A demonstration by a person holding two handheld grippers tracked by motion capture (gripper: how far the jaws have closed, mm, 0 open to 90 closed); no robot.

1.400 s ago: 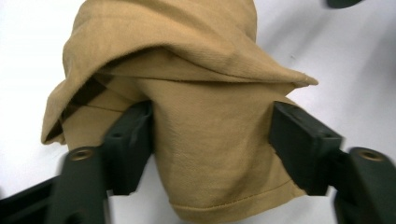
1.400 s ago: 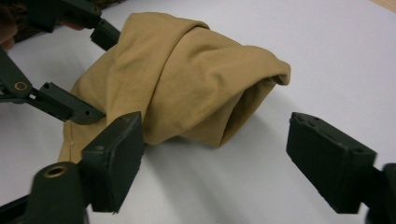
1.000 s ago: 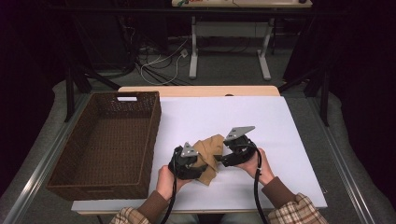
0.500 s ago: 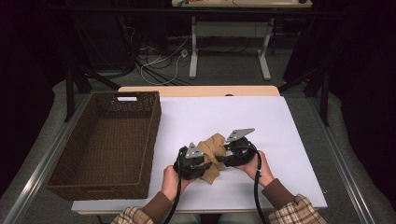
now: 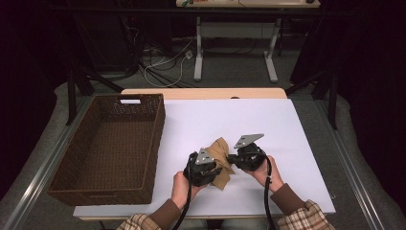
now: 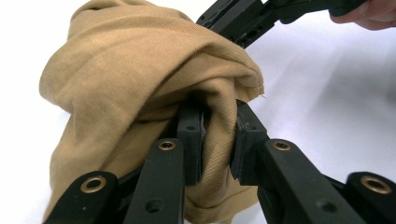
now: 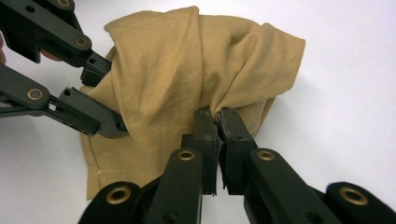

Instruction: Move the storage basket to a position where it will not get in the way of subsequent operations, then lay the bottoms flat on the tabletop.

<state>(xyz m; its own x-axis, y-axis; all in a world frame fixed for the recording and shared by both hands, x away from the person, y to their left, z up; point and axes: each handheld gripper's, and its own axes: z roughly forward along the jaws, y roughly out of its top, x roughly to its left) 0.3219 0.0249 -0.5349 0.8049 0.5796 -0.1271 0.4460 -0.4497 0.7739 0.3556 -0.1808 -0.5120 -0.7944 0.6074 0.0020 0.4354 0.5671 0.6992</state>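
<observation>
Tan cloth point(image 5: 221, 160) bunched in soft folds, left gripper point(image 6: 217, 140) and right gripper point(image 7: 217, 122) each clamped on it

Tan cloth point(image 5: 221, 160) bunched on white table point(image 5: 206, 120) between left gripper point(image 5: 213, 168) and right gripper point(image 5: 233, 156), wicker basket point(image 5: 76, 163) at left

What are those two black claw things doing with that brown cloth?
A person holds a black two-jaw gripper in each hand over the white table. The left gripper has just been closing its jaws and pinches a thick fold of the crumpled tan cotton cloth. The right gripper has just closed and pinches a thin fold at the cloth's other side. The dark brown woven wicker basket waits beside them, with nothing in it.
</observation>
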